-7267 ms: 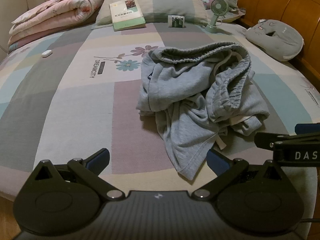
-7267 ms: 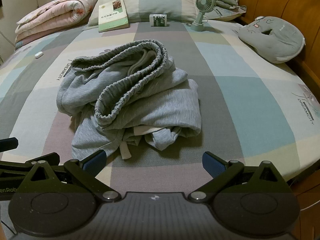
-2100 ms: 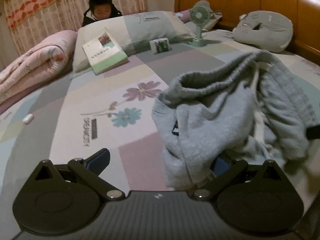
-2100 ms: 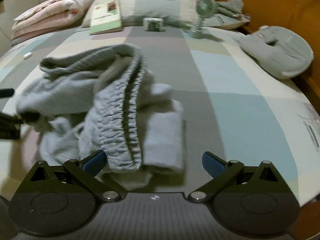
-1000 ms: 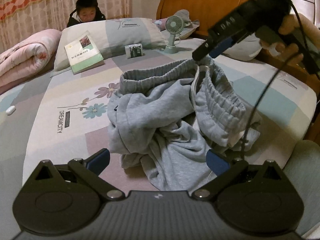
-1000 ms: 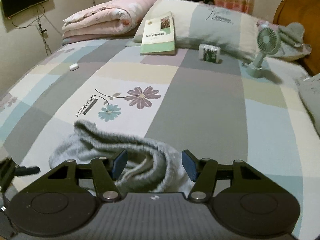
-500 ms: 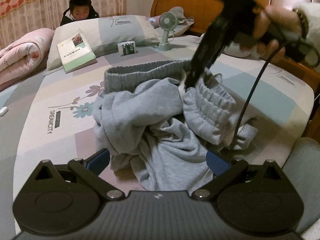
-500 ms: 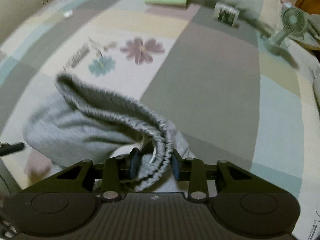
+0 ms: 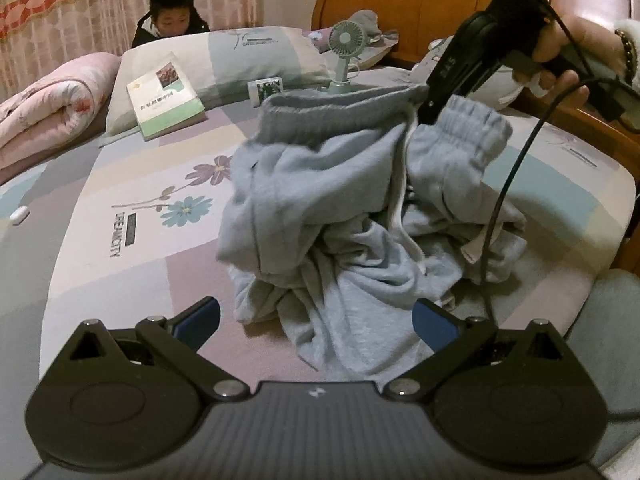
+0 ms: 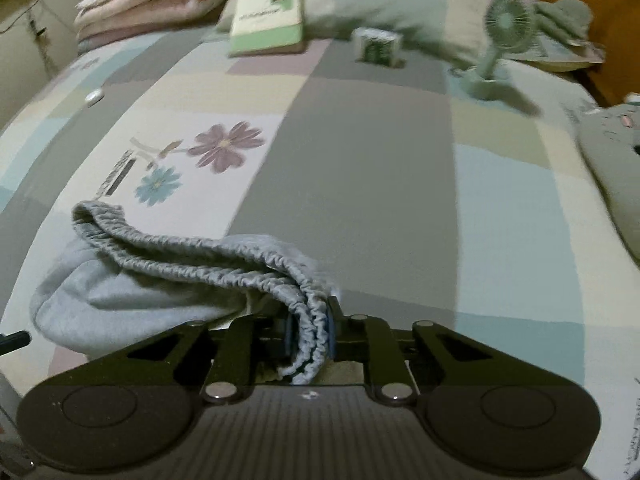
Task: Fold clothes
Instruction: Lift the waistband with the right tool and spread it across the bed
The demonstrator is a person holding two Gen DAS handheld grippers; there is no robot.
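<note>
Grey sweatpants (image 9: 340, 208) lie crumpled on the patchwork bed sheet (image 9: 120, 280). In the left wrist view my right gripper (image 9: 430, 114), held by a hand (image 9: 560, 52), reaches down from the upper right and holds the elastic waistband up off the heap. The right wrist view shows its jaws closing, with the pads pressing on the gathered waistband (image 10: 308, 320) of the sweatpants (image 10: 180, 272); my right gripper (image 10: 310, 328) is nearly shut on it. My left gripper (image 9: 316, 318) stands open low over the near side of the heap, and a trouser fold lies between its fingers untouched.
At the bed head are a pillow (image 9: 260, 56), a book (image 9: 166, 96), a small box (image 9: 269, 90), a green desk fan (image 9: 346, 52) and a rolled pink quilt (image 9: 44, 108). A person (image 9: 170, 20) sits behind the pillow. A grey cushion (image 10: 612, 168) lies right, by the wooden headboard (image 9: 400, 8).
My right gripper's jaws have come together on the waistband, which now stands lifted from the heap. The left gripper has stayed where it was, still open.
</note>
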